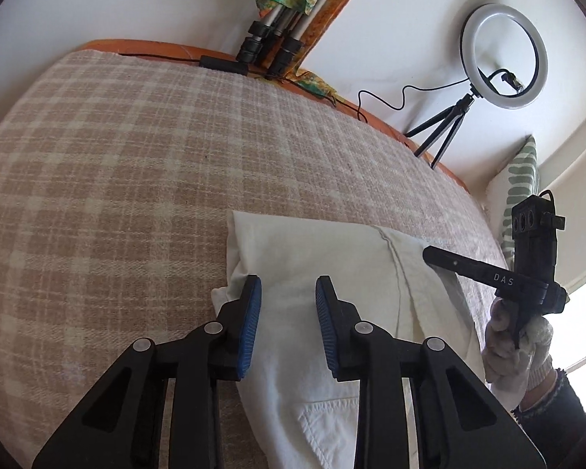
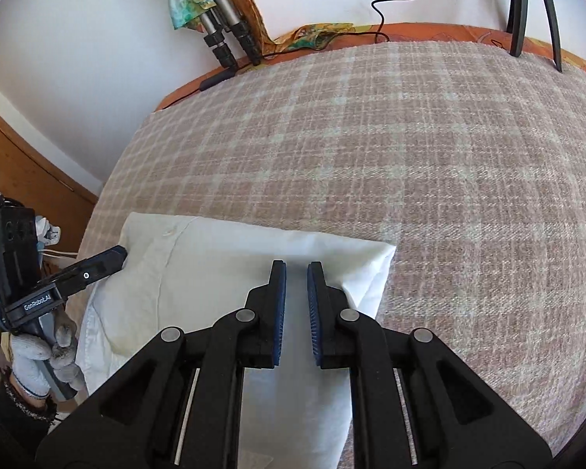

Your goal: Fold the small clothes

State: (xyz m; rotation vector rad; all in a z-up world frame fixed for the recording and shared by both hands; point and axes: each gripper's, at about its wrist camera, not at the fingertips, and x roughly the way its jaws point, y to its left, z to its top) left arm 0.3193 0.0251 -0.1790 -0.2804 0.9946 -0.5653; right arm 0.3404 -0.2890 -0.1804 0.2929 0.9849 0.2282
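a folded white garment (image 1: 324, 269) is laid near the close edge of a plaid blanket (image 1: 109, 164), directly under and ahead of both sets of fingers; beyond its far fold, wide bare blanket is left up to the orange border. "das" is read on the right gripper (image 2: 296, 269), "genrobot.ai" on the left gripper (image 1: 288, 285). both are angled downward, held by gloved hands. the left's jaws are seen narrowly parted, the right's almost closed; nothing is gripped.
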